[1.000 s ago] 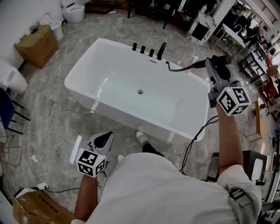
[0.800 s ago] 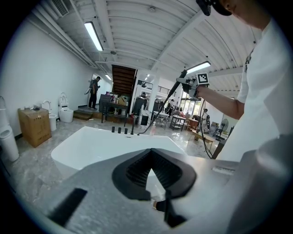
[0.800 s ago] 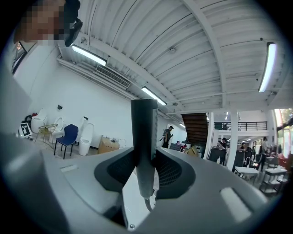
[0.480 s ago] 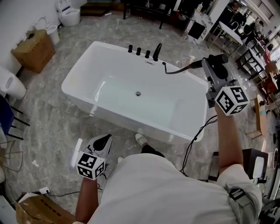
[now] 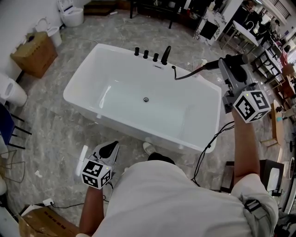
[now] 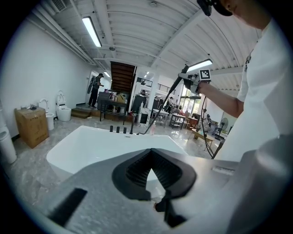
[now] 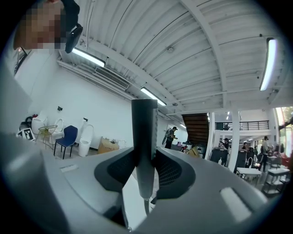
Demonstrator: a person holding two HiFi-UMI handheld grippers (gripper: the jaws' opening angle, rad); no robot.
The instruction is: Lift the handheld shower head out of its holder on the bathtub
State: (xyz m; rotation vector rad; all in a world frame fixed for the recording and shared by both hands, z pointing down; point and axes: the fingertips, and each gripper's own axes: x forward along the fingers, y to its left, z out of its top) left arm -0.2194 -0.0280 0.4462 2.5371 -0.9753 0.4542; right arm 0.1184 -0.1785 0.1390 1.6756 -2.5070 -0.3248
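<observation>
The black handheld shower head [image 5: 212, 65] is off the white bathtub [image 5: 92, 60] and held in the air beyond the tub's right end. My right gripper [image 5: 229, 62] is shut on it. In the right gripper view its handle [image 7: 144, 123] stands upright between the pads, top end out past the jaws. Its black hose [image 5: 187, 73] droops back to the tub's far rim beside the black tap knobs and spout [image 5: 155, 55]. My left gripper [image 5: 110, 147] hangs low over the floor on the tub's near side, shut and empty [image 6: 150, 157]. From there the shower head [image 6: 179, 82] shows raised high.
A cardboard box [image 5: 34, 48] and toilets [image 5: 71, 11] stand along the left wall, with a blue chair [image 5: 7, 125] nearer. A black cable [image 5: 208, 148] lies on the floor at the tub's right corner. Tables and shelves [image 5: 268, 41] crowd the right side.
My right gripper has carried the shower head a little to the right and further from the tap set, stretching the hose. The left gripper has barely shifted in the picture.
</observation>
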